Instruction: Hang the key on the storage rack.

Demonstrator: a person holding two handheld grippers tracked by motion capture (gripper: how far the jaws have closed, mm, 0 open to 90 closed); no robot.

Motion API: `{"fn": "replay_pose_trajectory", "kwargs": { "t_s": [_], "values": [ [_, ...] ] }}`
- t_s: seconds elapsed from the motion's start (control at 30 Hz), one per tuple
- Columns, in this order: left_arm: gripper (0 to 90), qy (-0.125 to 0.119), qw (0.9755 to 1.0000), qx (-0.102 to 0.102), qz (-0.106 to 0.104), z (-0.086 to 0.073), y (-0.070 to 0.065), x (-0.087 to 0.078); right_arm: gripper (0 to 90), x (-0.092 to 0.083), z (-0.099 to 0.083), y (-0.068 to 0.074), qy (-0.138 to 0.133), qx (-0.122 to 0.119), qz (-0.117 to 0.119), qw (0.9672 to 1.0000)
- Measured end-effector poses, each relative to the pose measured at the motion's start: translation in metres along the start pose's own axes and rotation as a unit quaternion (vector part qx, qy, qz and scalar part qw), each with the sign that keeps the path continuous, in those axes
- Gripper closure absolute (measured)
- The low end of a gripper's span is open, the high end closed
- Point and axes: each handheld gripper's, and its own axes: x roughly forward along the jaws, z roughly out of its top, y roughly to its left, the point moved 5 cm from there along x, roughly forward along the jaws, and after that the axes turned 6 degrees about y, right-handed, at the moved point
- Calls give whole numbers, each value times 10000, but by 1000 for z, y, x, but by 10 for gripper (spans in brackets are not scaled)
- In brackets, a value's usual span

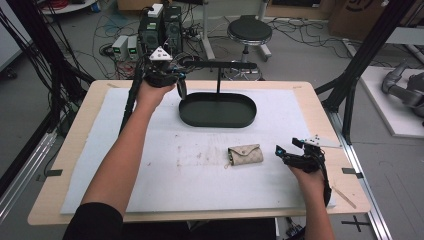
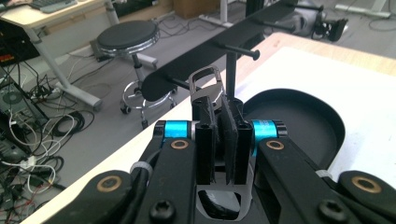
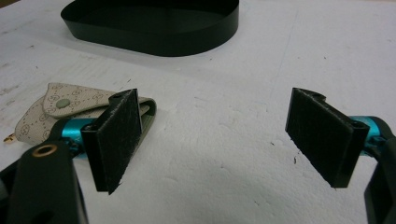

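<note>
Silver metal carabiner clip (image 2: 206,83), upright, L gripper (image 2: 219,135) pinching.

One black oval tray (image 1: 218,120), one hook stand (image 1: 220,65), one key pouch (image 1: 245,154), one carabiner (image 2: 205,82), two hand-held grippers.

A round black stool (image 1: 249,31) and tangled cables (image 1: 116,26), possibly power leads, are seen on the floor beyond the table (image 1: 65,145).

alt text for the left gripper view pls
The left gripper is shut on a metal clip, held up near the pegs of a black rack that rises from an oval black tray. The tray sits on a white mat; beyond the table edge are a stool and floor cables.
</note>
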Motion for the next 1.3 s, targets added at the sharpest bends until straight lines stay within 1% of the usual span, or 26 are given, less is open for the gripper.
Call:
{"fn": "replay_pose_trajectory", "kwargs": {
  "t_s": [0.03,0.07,0.1,0.13,0.17,0.2,0.3,0.43,0.57,0.73,0.8,0.83,0.9,0.97,1.07,1.1,1.13,1.17,1.2,1.3],
  "values": [
    [841,40,10000,26,6,0,0,2,189,0,0,0,0,-3,-7,10000],
    [840,126,9999,49,89,-1,-1,6,189,0,0,-1,4,5,-15,10000],
    [840,159,9998,41,110,-2,-1,8,189,0,0,-1,4,5,-15,10000],
    [840,198,9998,31,70,-4,-1,12,189,0,-1,-1,5,3,-9,10000],
    [840,243,9996,48,105,-5,-1,13,189,0,-1,0,26,-11,-8,10000],
    [840,301,9994,112,127,-6,-3,17,189,1,-1,0,32,-11,-6,10000],
    [840,336,9992,150,172,-6,-4,21,189,1,-1,0,27,-10,6,10000],
    [839,457,9985,185,218,-7,-3,27,189,1,-1,0,23,-10,-5,10000],
    [838,522,9981,187,272,-7,-2,33,189,1,-1,-1,26,-17,-6,10000],
    [834,535,9980,81,331,-9,2,38,189,1,-1,-1,30,6,-10,10000],
    [826,539,9979,81,346,-10,2,39,189,1,-1,-1,36,-2,-10,10000],
    [804,600,9975,87,359,-11,2,40,189,1,-1,-2,33,12,-11,10000],
    [747,609,9975,49,346,-12,3,40,189,1,-2,-3,28,4,-13,10000],
    [730,624,9976,1,305,-13,2,40,189,1,-2,-3,24,6,-18,10000],
    [628,647,9975,-97,271,-18,3,36,189,0,-2,-3,15,3,-23,10000],
    [628,656,9974,-85,272,-19,3,35,189,0,-2,-3,15,3,-23,10000],
    [608,627,9976,-119,270,-22,3,32,189,0,-2,-3,14,5,-18,10000],
    [570,609,9977,-141,250,-25,3,29,189,0,-2,-3,15,5,-20,10000],
    [570,595,9978,-168,231,-27,4,27,189,0,-2,-3,15,5,-20,10000],
    [512,514,9981,-276,178,-36,5,17,189,0,-2,-2,24,14,-17,10000]
  ]
}}
